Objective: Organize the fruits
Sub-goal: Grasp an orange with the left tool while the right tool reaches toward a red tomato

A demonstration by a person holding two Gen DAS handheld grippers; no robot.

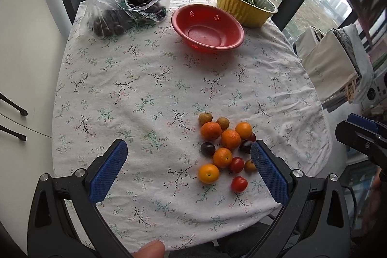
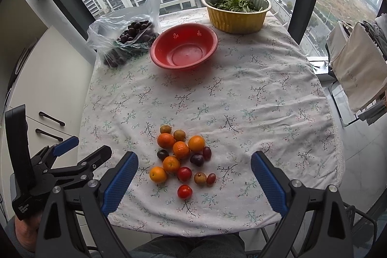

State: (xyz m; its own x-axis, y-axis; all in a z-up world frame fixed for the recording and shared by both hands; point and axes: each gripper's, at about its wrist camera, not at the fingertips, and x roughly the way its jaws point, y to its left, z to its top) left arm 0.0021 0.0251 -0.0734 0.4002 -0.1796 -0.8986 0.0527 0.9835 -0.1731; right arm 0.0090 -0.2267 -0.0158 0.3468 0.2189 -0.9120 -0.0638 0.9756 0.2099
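Fruits lie in a loose heap near the near edge of the cloth-covered table: small oranges, cherry tomatoes, dark plums or grapes, and a few brownish longan-like ones, several touching. The empty red colander sits well apart toward the far edge, beside a bag of dark fruit and a gold foil bowl of greens.

Both tools are off the cloth with nothing between their fingers; the right gripper and left gripper stand wide open.

To start well, I would judge it best to take an outlying piece first, such as the lone cherry tomato nearest the edge. Straddle it squarely and close gently, since round fruit rolls and tomatoes bruise.
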